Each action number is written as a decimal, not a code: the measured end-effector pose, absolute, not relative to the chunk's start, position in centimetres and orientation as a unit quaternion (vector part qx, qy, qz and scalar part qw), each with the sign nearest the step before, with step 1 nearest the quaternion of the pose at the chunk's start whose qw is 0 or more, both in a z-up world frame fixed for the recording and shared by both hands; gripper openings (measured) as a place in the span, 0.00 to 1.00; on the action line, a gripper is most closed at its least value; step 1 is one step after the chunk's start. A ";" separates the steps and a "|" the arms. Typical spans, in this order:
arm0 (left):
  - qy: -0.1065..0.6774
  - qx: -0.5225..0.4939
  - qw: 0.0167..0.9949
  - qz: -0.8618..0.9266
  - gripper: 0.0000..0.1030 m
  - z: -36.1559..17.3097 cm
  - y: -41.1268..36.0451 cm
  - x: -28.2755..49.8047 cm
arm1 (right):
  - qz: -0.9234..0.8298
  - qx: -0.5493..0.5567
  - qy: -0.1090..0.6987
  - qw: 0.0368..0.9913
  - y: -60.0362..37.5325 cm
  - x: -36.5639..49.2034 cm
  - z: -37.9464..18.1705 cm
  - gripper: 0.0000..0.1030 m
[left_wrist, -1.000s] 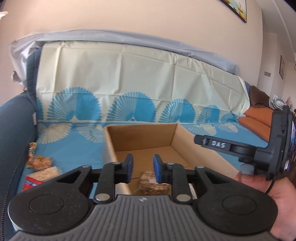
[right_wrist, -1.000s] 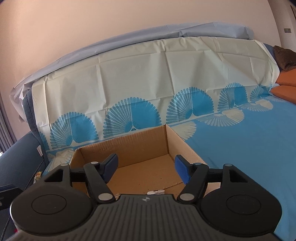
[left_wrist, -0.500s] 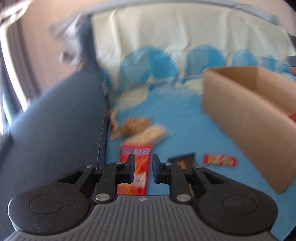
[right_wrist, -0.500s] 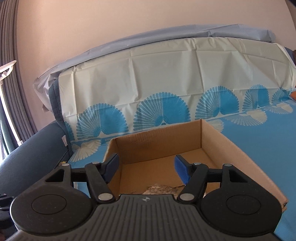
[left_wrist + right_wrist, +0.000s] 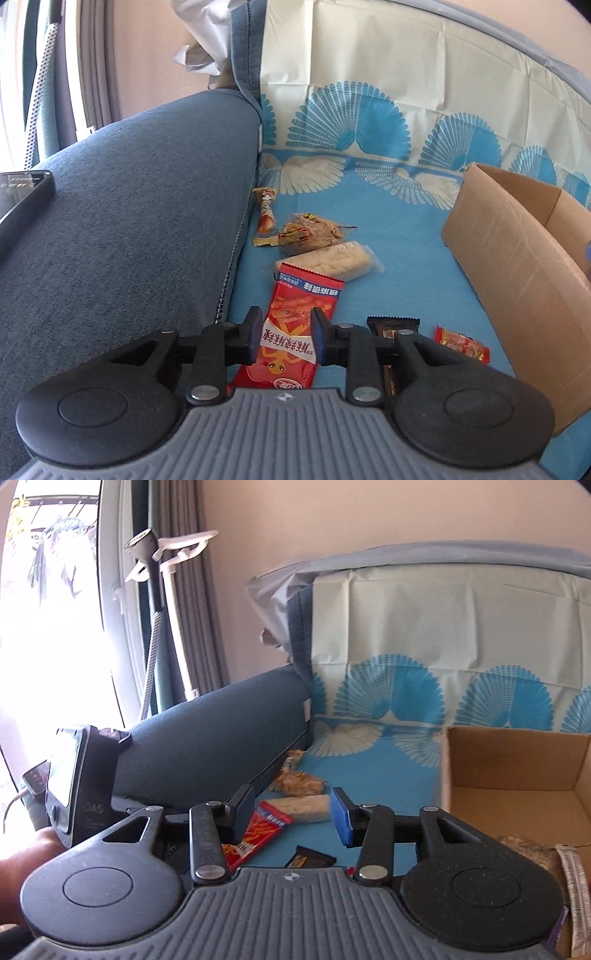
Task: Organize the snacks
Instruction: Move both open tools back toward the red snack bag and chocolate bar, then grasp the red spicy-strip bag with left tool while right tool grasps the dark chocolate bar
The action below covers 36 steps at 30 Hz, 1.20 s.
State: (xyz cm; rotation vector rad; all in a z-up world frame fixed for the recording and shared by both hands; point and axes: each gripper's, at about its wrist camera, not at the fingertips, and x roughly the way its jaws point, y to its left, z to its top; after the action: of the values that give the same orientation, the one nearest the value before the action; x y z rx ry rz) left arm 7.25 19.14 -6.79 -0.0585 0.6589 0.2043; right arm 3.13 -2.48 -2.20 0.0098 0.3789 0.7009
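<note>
Several snacks lie on the blue sofa cover left of a cardboard box (image 5: 517, 280). My left gripper (image 5: 286, 338) is open, its jaws astride a red snack packet (image 5: 299, 325) just below it. Beyond lie a pale wafer pack (image 5: 336, 260), a brown cookie pack (image 5: 308, 232) and a small candy (image 5: 266, 218). A dark bar (image 5: 391, 325) and a small red packet (image 5: 463, 343) lie to the right. My right gripper (image 5: 291, 814) is open and empty above the same snacks; the red packet (image 5: 258, 832) shows there. The box (image 5: 517, 775) holds wrapped snacks (image 5: 528, 845).
The blue sofa armrest (image 5: 122, 229) rises at the left with a phone (image 5: 22, 199) on it. The sofa back (image 5: 406, 92) with fan print stands behind. A window and a stand (image 5: 155, 602) are at the far left.
My left gripper swung from the box leftward and down over the loose snacks and opened a little wider. My right gripper turned left too; the box now sits at its right.
</note>
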 end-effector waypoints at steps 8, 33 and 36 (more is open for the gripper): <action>0.335 -0.028 0.937 0.099 0.37 -7.4 19.0 8.0 | 0.350 -0.035 0.241 0.905 1.0 4.1 -5.2 0.46; 0.368 0.020 0.922 0.116 0.78 -10.7 17.3 12.4 | 0.290 -0.066 0.387 0.873 5.8 9.4 -13.4 0.69; 0.374 0.027 0.919 0.119 0.81 -11.1 17.1 12.9 | 0.283 -0.081 0.391 0.872 5.5 9.5 -13.6 0.48</action>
State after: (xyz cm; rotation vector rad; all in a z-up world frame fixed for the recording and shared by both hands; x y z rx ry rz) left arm 12.88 17.15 -11.12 0.0549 0.7689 0.2438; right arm 9.46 5.54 -13.62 -0.1686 0.8162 0.5919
